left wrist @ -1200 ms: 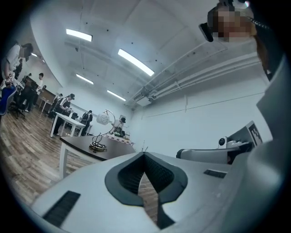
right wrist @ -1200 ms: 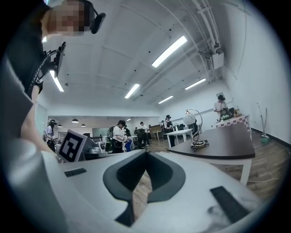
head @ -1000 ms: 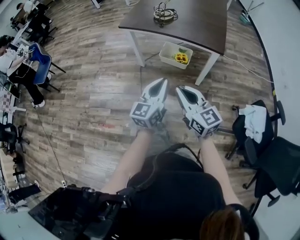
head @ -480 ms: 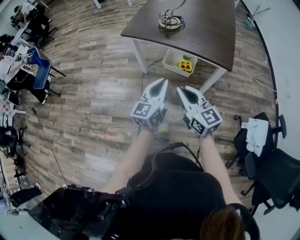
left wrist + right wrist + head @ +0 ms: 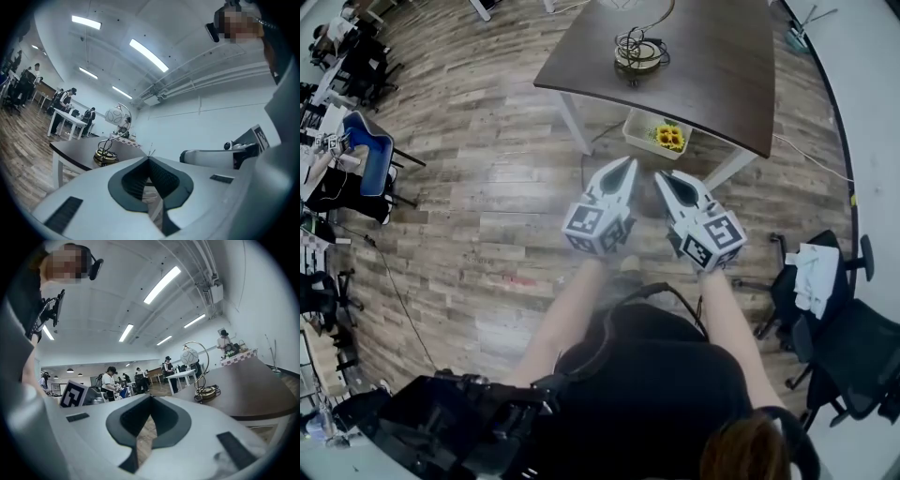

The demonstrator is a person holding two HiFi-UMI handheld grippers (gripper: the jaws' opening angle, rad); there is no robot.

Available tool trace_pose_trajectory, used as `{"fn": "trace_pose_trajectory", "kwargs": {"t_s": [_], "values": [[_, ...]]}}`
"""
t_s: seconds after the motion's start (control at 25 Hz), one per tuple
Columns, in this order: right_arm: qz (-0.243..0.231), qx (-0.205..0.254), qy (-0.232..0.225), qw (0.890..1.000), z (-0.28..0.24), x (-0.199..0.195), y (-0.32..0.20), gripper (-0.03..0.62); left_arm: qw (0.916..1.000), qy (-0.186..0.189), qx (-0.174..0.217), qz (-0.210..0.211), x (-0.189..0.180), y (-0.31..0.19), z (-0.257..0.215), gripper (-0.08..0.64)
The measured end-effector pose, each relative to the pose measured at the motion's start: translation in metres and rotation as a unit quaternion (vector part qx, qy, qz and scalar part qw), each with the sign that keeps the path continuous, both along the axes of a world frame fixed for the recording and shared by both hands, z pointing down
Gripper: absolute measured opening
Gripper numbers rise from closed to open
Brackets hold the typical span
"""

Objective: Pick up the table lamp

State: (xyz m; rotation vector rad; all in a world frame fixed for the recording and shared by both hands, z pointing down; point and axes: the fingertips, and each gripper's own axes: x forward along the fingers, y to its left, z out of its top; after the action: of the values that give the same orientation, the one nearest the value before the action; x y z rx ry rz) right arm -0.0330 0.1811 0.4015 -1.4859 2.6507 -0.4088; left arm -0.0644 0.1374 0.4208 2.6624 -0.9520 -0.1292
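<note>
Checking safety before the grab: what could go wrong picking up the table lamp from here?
1. The cord coiled on the table lamp base could snag or drag when lifted.
2. Its thin curved stem carries a globe shade, so a nudge may tip it.
3. The left gripper and right gripper are shut and short of the table. They must open before contact.

Lamp (image 5: 637,54) on dark table (image 5: 724,67)

Open-plan office: swivel chairs (image 5: 858,342), white desks (image 5: 180,375), ceiling strip lights (image 5: 161,284).
</note>
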Motion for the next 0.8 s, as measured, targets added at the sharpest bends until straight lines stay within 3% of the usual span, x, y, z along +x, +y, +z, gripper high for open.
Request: {"fn": "trace_pose_trajectory", "kwargs": {"t_s": [0.8], "values": [[0.042,0.004,0.001,0.999,0.008,0.025,-0.07,-0.002,0.9999,0.003,-0.004,0.011,0.018,-0.067,0.011,0.0]]}}
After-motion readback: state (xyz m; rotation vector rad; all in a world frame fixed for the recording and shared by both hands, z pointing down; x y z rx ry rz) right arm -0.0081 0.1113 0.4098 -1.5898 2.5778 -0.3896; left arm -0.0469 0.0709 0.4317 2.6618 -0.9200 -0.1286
